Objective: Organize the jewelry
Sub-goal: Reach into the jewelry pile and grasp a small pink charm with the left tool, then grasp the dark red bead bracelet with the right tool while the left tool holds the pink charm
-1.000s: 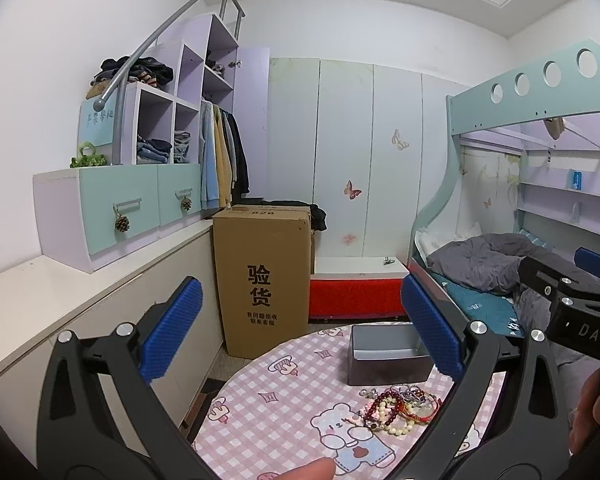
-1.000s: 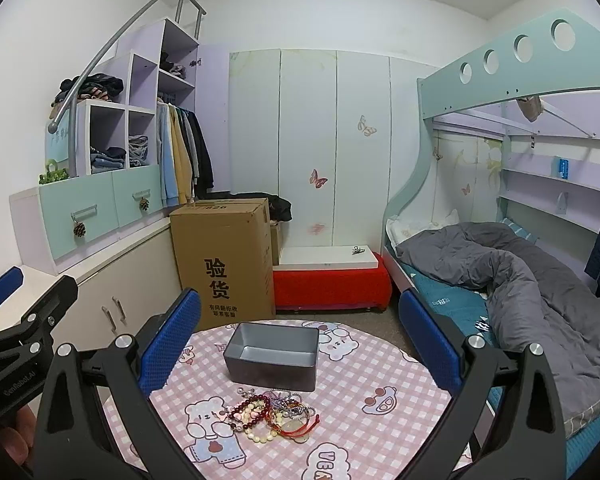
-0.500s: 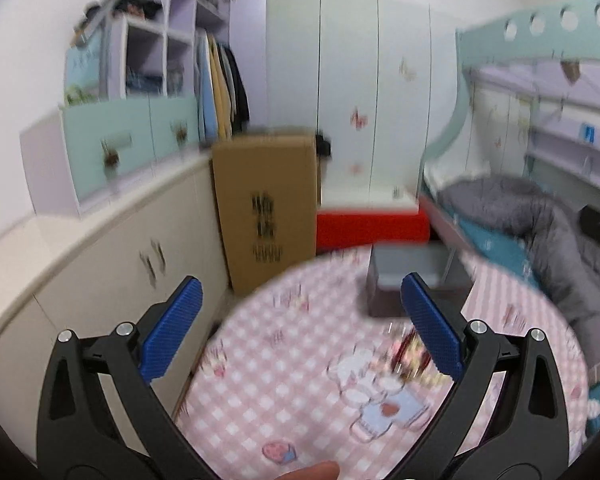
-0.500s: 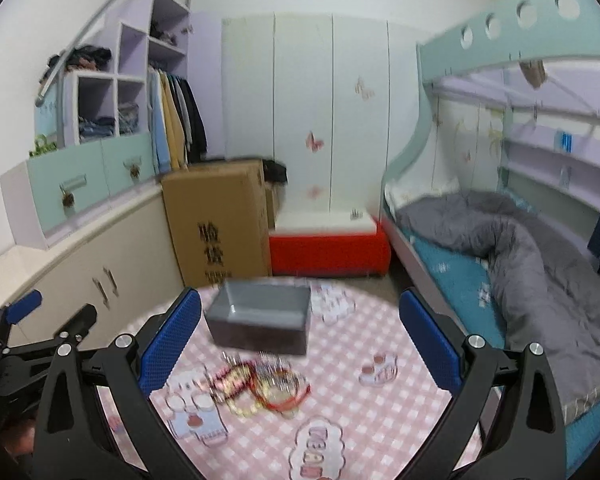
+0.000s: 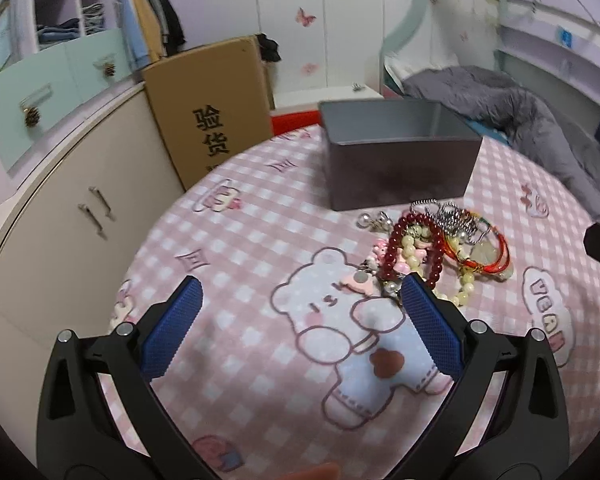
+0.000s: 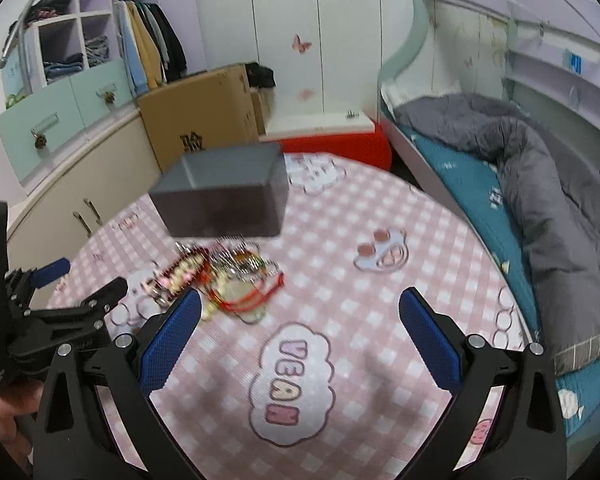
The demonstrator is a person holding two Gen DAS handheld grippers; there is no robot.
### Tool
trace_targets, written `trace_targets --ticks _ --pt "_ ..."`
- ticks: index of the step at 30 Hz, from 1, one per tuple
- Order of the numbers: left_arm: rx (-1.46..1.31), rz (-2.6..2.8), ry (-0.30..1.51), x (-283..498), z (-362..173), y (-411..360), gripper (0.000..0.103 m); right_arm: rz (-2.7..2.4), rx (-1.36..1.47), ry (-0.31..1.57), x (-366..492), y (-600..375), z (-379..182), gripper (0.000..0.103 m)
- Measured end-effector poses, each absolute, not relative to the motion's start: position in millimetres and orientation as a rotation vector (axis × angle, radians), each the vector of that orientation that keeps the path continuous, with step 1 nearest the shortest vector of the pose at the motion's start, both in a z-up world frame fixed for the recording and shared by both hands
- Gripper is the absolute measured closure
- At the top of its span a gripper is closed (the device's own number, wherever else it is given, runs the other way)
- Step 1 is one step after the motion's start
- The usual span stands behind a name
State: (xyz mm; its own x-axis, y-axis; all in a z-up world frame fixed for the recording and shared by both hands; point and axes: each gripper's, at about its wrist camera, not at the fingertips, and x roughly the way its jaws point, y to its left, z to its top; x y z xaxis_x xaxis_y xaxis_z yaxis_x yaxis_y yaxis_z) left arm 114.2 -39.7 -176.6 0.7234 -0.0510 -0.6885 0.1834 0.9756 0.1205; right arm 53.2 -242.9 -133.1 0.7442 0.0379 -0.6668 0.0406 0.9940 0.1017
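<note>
I am looking down on a round worktop point(image 5: 260, 240) under a pink checked cloth with cartoon bears, in a small bedroom: a cardboard box point(image 5: 216, 112) beside the cabinets on the left, a bunk bed point(image 6: 500, 184) with a grey duvet on the right. The jewelry pile point(image 5: 432, 248) lies just in front of the grey box point(image 5: 400, 168), perhaps touching it; the right view is too blurred to say. My left gripper point(image 5: 300, 320) and right gripper point(image 6: 300, 328) both hover spread wide, holding nothing. Compared with a second ago, both cameras have tipped downward and closer to the cloth.
</note>
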Motion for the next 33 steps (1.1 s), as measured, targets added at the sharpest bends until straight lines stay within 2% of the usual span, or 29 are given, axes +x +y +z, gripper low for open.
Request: trace_targets --ticks 13,15,17,18,19,20,21,26,33 --pt "0.263 -0.14 0.865 153.7 -206.1 -48.1 0.006 0.047 0.135 0.774 65.1 -238.7 -151.8 0.008" --pt "0.251 -0.193 0.869 160.5 -206.2 -49.0 0.014 0.057 0.133 0.774 64.1 -236.5 -151.1 0.008" --pt "0.187 -0.284 0.883 163.0 -205.7 -45.7 0.047 0.061 0.135 0.773 62.6 -235.6 -150.3 0.008" --pt "0.164 -0.315 0.883 163.2 -205.0 -44.2 0.054 0.065 0.137 0.771 61.5 -235.3 -149.8 0.008" --pt "0.163 -0.328 0.875 161.9 -203.7 -44.2 0.072 0.067 0.137 0.77 61.1 -234.8 -149.6 0.008" --pt "0.161 -0.343 0.872 160.3 -203.9 -45.3 0.083 0.072 0.138 0.77 60.9 -234.3 -149.7 0.008" --pt "0.153 -0.363 0.871 158.4 -203.6 -45.0 0.087 0.08 0.139 0.769 61.4 -233.4 -150.0 0.008" --pt "0.068 -0.375 0.855 143.2 -200.4 -30.0 0.088 0.132 0.112 0.769 67.1 -223.5 -149.8 0.009" --pt "0.004 -0.331 0.817 120.2 -196.0 -7.1 0.088 0.244 0.068 0.794 84.7 -199.1 -154.8 0.043"
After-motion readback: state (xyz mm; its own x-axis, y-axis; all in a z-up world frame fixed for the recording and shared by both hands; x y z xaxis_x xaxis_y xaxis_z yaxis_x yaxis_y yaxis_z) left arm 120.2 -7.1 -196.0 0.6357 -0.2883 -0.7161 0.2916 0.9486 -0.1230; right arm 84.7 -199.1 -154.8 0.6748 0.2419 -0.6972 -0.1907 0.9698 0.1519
